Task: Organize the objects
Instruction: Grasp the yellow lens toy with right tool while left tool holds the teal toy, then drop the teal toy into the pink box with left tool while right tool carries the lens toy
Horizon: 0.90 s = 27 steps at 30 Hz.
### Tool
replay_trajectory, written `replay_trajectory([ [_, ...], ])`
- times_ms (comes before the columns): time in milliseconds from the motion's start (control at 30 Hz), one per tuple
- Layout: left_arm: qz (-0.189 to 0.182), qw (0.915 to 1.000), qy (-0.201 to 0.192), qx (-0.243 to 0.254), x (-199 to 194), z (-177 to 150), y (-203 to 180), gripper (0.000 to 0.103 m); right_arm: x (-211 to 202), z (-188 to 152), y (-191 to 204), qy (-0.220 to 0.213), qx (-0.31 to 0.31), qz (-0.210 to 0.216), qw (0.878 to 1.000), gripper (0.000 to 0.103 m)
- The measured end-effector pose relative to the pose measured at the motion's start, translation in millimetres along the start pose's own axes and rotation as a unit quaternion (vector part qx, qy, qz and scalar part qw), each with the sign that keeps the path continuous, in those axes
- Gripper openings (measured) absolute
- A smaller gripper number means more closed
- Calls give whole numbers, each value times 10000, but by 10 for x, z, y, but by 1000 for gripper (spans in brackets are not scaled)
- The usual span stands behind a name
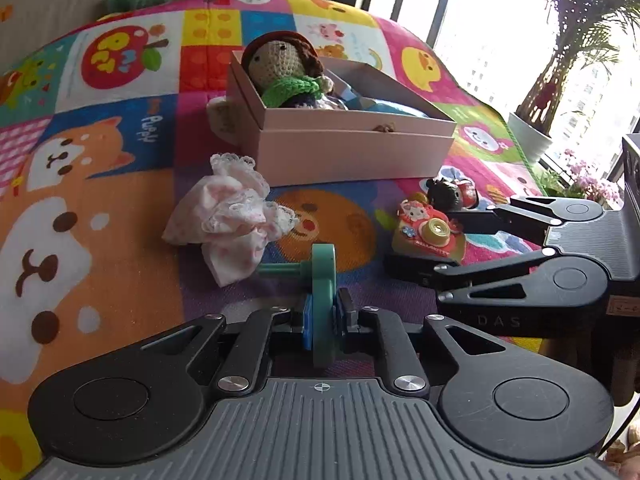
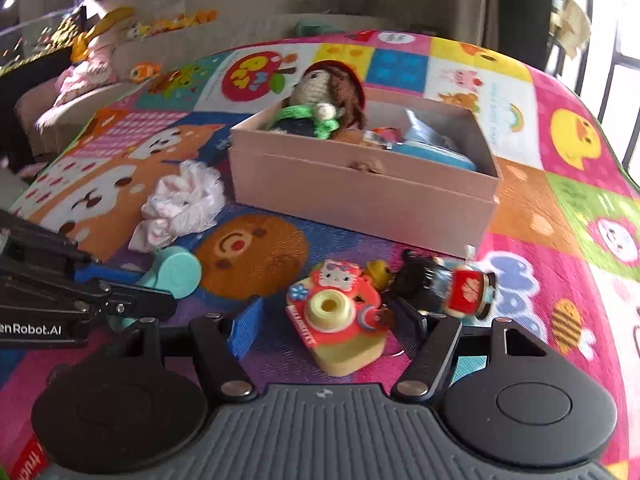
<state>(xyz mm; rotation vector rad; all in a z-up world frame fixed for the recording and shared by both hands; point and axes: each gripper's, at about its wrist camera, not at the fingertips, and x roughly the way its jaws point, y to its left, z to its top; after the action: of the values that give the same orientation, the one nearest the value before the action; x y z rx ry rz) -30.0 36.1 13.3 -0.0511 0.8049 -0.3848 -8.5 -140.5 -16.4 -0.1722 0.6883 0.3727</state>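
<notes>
Holding a crocheted doll (image 2: 324,100) and some blue items, the pink box (image 2: 360,196) sits open on the play mat (image 1: 100,184). My left gripper (image 1: 323,316), in front of the box, pinches a teal toy dumbbell (image 1: 322,280) by one disc. My right gripper (image 2: 328,326), also before the box, is spread around the toy camera (image 2: 340,316), fingers not touching it.

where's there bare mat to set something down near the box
Free: the orange patch of mat right of the pink box, and the bear face between the lace cloth and toy camera. Crowded: in front of the box's right corner, where the camera and small doll lie at the open right tool.
</notes>
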Motion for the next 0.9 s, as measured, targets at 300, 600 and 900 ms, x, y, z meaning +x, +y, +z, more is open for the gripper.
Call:
replay_trajectory([
  [300, -63, 9999, -73, -72, -22, -41, 42, 15, -359, -208, -84, 125, -762, -787, 9939, 68],
  [600, -94, 9998, -140, -96, -35, -66, 54, 15, -386, -26, -16, -155, 265, 48, 9995, 68],
  [900, 193, 9994, -228, 163, -38, -101, -68, 17, -341, 84, 112, 4, 43, 281, 9996, 43],
])
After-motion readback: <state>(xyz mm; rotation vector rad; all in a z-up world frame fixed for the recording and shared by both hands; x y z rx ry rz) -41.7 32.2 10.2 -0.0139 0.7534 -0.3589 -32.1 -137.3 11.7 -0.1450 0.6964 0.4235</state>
